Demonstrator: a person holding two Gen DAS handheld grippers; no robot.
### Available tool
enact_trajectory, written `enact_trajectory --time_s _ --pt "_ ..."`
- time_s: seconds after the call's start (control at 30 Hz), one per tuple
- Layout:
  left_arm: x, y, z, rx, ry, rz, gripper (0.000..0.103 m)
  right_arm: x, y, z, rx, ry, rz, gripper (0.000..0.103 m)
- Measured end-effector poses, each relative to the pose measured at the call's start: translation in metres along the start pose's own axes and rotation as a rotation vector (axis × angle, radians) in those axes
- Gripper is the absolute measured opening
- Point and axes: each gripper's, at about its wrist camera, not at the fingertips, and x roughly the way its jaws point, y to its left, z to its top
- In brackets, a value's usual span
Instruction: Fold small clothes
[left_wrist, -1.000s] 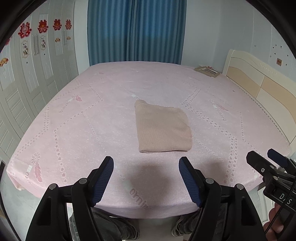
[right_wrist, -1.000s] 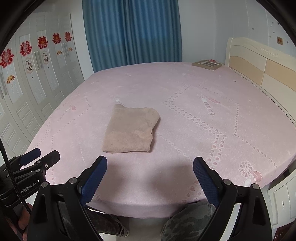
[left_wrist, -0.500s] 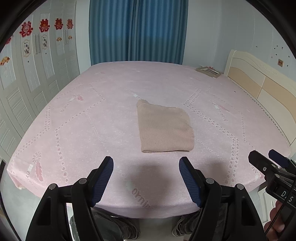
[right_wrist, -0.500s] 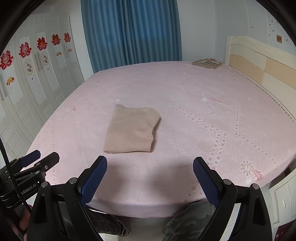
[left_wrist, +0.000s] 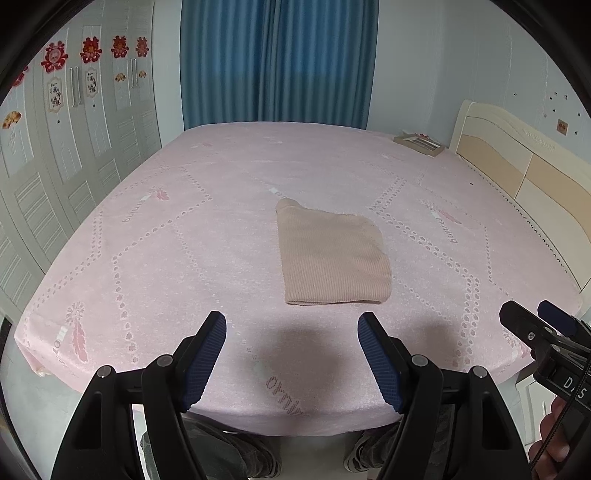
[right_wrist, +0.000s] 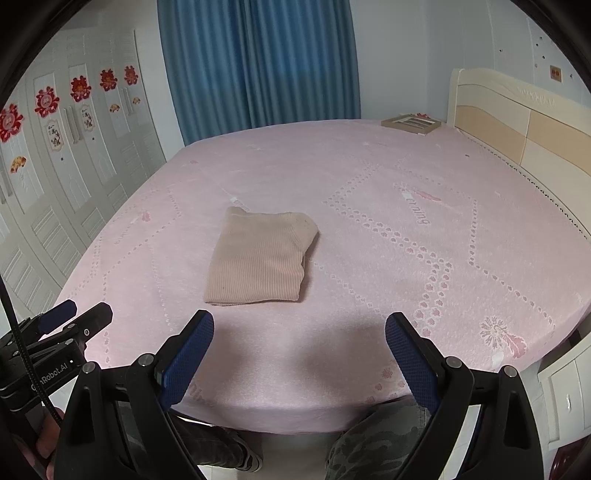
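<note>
Nearest the lens, the left claw (left_wrist: 291, 326) and the right claw (right_wrist: 299, 326) both hang spread and empty above the pink patterned bed's (left_wrist: 184, 258) near edge. Farther off, at 12 o'clock, the folded beige ribbed knit garment (left_wrist: 330, 254) lies flat mid-bed.

1 folded garment (left_wrist: 332, 258), 2 grippers

I see a bed (left_wrist: 207, 236) under a pink patterned sheet. A folded beige garment (left_wrist: 330, 254) lies flat near its middle, and a framed picture (left_wrist: 419, 143) rests at the far corner, next to the headboard.
</note>
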Motion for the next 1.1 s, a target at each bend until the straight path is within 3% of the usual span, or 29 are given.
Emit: enact_trajectory --time_s 1.1 --pt "-0.0036 0.0032 0.002 -0.002 -0.014 -0.002 0.073 -0.0008 0.0 -0.0015 0.014 -0.002 0.017 0.093"
